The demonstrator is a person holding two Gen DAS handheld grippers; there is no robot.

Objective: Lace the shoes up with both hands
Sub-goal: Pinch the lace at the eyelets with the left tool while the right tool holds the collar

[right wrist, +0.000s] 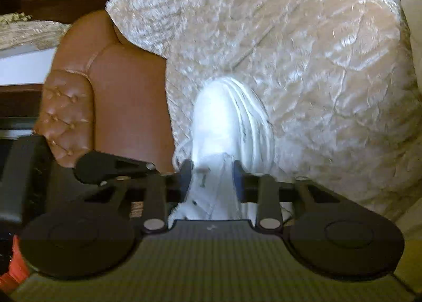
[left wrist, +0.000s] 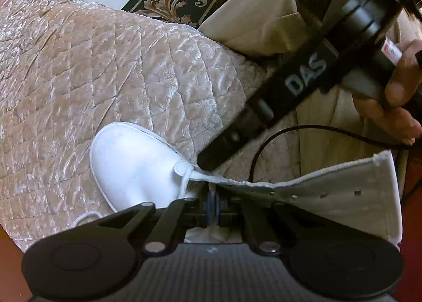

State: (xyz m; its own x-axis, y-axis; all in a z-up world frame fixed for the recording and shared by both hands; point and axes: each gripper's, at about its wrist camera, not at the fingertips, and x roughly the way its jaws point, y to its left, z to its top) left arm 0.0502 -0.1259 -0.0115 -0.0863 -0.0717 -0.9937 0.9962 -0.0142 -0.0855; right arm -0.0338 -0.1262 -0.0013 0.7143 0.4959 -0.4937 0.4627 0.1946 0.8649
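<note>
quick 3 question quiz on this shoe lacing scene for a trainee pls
1. True or false: the white shoe lies on a bare wooden floor.
2. What sits between the right tongs? A part of the shoe; B a sock; C nothing.
3. Fill in: the left tongs are ___ (open or shut).
Key: 1 false, it lies on the quilted cover; 2 A; 3 shut.
</note>
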